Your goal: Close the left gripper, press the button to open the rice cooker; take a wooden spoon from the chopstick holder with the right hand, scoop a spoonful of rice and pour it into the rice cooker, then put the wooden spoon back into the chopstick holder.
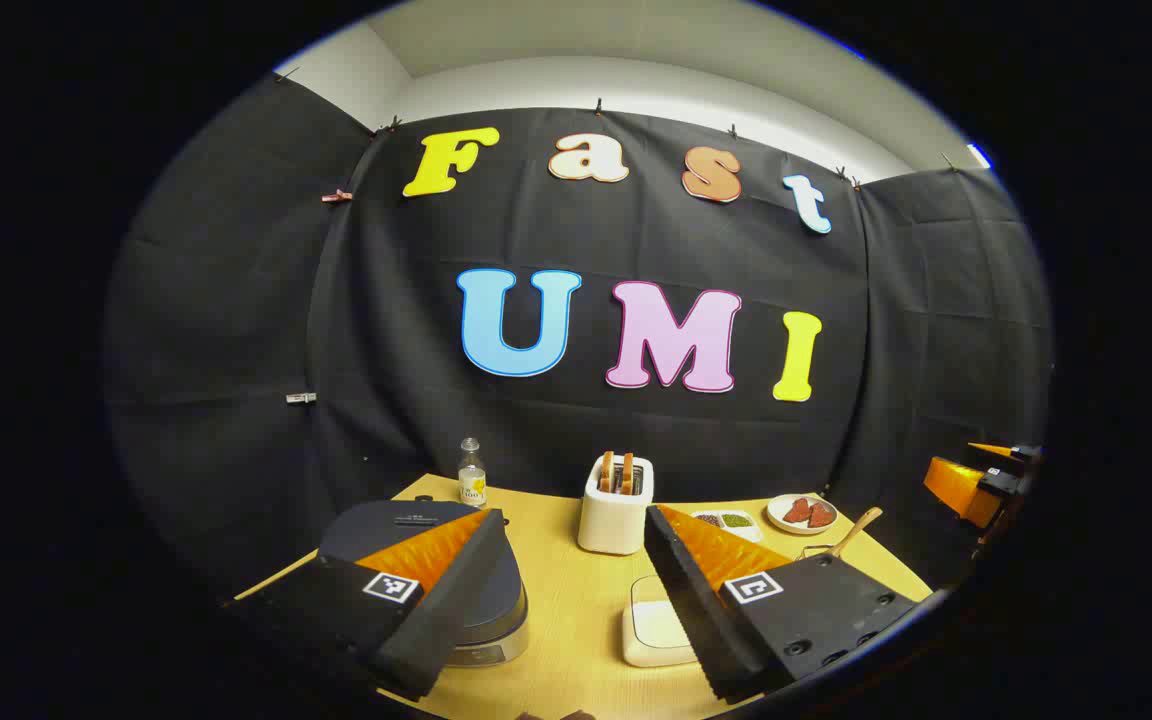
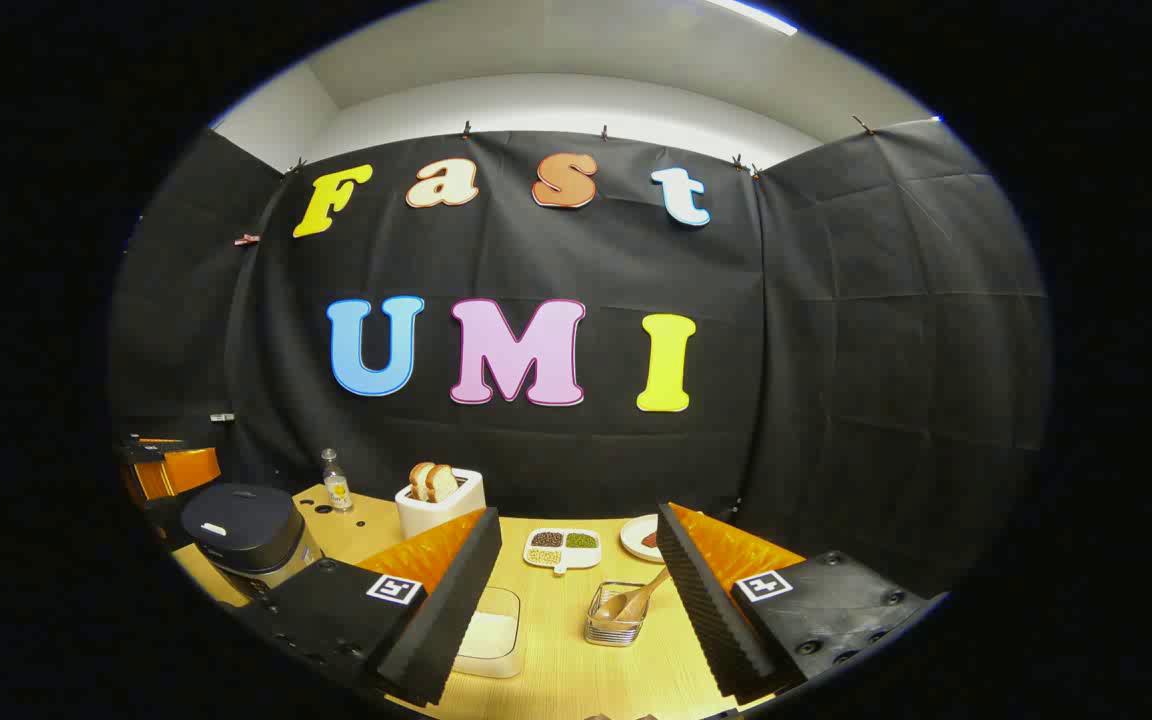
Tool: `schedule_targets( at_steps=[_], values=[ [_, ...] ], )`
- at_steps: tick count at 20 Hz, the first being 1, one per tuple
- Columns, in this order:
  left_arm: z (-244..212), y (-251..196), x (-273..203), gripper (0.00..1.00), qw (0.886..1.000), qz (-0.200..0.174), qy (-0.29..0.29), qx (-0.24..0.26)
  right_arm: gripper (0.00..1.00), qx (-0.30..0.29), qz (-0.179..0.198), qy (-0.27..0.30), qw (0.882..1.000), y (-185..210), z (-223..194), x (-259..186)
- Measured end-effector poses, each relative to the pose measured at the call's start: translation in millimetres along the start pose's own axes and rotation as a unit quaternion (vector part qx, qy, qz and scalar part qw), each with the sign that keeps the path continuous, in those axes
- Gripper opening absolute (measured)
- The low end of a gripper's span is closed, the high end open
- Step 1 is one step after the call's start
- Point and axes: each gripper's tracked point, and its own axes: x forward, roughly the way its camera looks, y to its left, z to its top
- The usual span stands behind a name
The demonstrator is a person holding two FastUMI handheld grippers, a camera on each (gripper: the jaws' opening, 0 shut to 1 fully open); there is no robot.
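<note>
Rice cooker (image 1: 456, 580): dark, lid down, on the left part of the wooden surface (image 1: 576, 620); in the right gripper view it sits at the far left (image 2: 246, 535).
Left gripper (image 1: 566, 610): held level above the surface's near edge, fingers wide apart, nothing between them.
Right gripper (image 2: 576, 620): same pose, fingers spread, empty.
Wooden spoon (image 2: 636, 600): leaning in the wire holder (image 2: 616, 615), between the right gripper's fingers but farther off.
Rice container (image 2: 491, 635): just left of the holder.
Toaster (image 1: 616, 505): at the back, bread slices inside.
</note>
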Motion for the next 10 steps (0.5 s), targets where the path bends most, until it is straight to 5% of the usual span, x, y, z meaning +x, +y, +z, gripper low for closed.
schedule_targets(
  at_steps=[10],
  values=[
    [1.4,0.7,-3.8,0.95,1.000,0.000,0.000,0.007,0.98,0.003,0.022,0.008,1.000,15.5,-1.9,7.4]
  ],
)
